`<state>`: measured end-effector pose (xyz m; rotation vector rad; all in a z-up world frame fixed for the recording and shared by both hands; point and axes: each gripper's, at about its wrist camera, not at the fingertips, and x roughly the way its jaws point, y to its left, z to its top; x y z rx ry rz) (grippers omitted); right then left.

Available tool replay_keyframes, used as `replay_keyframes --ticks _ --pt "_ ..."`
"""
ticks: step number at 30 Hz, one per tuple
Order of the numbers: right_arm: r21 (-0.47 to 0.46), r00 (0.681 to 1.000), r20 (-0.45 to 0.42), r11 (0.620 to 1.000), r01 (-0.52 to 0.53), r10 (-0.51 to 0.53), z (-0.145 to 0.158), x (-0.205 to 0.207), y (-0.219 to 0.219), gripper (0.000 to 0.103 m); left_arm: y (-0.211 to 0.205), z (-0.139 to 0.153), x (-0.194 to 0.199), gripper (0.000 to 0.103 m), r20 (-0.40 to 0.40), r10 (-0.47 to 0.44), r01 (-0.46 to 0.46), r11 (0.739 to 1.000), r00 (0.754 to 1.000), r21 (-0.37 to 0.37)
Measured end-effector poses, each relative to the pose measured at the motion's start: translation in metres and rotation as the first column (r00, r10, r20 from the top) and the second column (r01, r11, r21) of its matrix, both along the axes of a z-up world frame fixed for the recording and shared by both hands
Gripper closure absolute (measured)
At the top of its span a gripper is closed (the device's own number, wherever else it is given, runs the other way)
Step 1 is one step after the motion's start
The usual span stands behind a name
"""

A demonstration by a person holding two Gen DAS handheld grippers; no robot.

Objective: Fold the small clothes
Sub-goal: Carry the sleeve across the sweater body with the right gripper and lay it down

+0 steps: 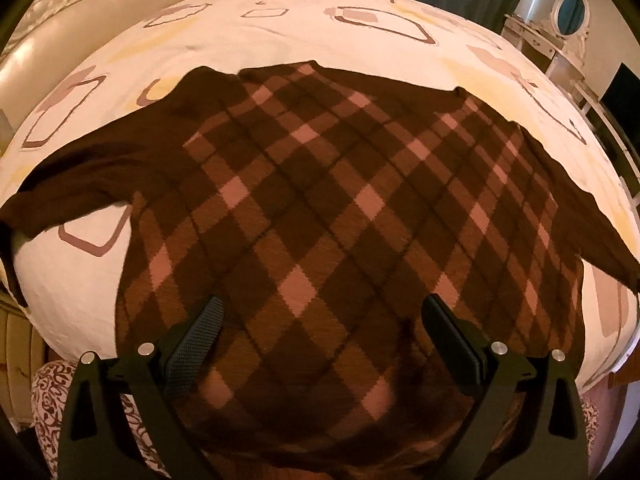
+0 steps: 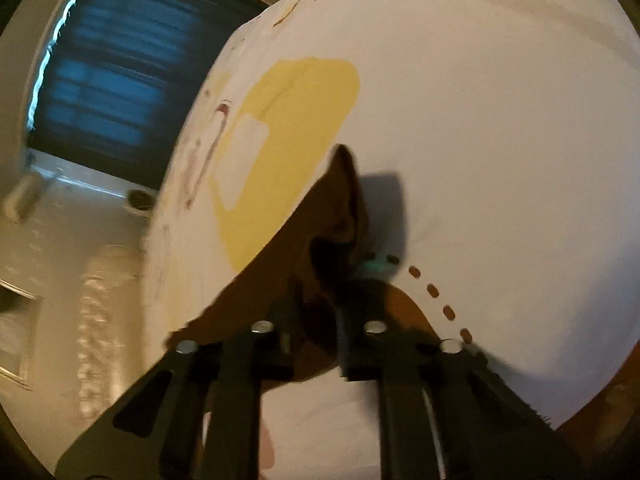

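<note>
Between the nearly closed fingers of the right gripper (image 2: pixel 320 316), a dark sleeve end (image 2: pixel 344 216) of the argyle sweater (image 1: pixel 320 208) is being pinched; soft, limp knit is best taken at cuffs or hem. Beneath the left gripper (image 1: pixel 320 320), wide open and empty, the sweater is being kept spread on the bedsheet (image 1: pixel 320 40).
</note>
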<state>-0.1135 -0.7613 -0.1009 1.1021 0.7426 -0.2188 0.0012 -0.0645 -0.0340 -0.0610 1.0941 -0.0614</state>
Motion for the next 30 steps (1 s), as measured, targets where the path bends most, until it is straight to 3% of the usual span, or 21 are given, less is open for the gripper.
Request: replay_keyframes --ticks 3,5,9,12,17,23,25,30 --pt "0.015 0.987 0.033 0.988 0.156 -0.156 0.010 -0.020 -0.012 0.096 0.008 0.004 0.001 0.004 0.010 0.005 -0.005 1.000 1.000 0.001" --pt "0.032 0.979 0.058 0.981 0.192 -0.193 0.019 -0.029 -0.009 0.096 0.017 0.007 0.002 0.004 0.025 0.012 -0.012 1.000 1.000 -0.001" --pt "-0.012 0.980 0.173 0.995 0.100 -0.097 0.065 -0.020 0.028 0.096 0.033 0.010 0.004 0.004 0.040 0.036 -0.037 0.999 0.999 0.005" --pt "-0.045 0.963 0.271 0.999 -0.001 0.013 0.110 -0.004 0.068 0.096 0.048 0.013 0.003 0.004 0.052 0.062 -0.063 0.998 0.997 0.006" --pt "-0.117 0.898 0.377 0.973 -0.197 0.227 0.175 0.040 0.163 0.096 0.073 0.016 -0.002 0.004 0.049 0.064 -0.064 0.998 0.997 -0.001" --pt "-0.178 0.787 0.391 0.878 -0.444 0.477 0.198 0.091 0.309 0.096 0.105 0.025 -0.015 0.004 0.087 0.053 -0.054 0.999 0.995 0.009" --pt "-0.210 0.749 0.356 0.829 -0.518 0.558 0.195 0.135 0.366 0.096 0.114 0.026 -0.019 0.004 0.093 0.052 -0.052 0.999 0.994 0.003" --pt "-0.255 0.671 0.253 0.717 -0.649 0.697 0.177 0.158 0.479 0.096 0.134 0.025 -0.025 0.004 0.097 0.053 -0.051 0.998 0.994 -0.022"
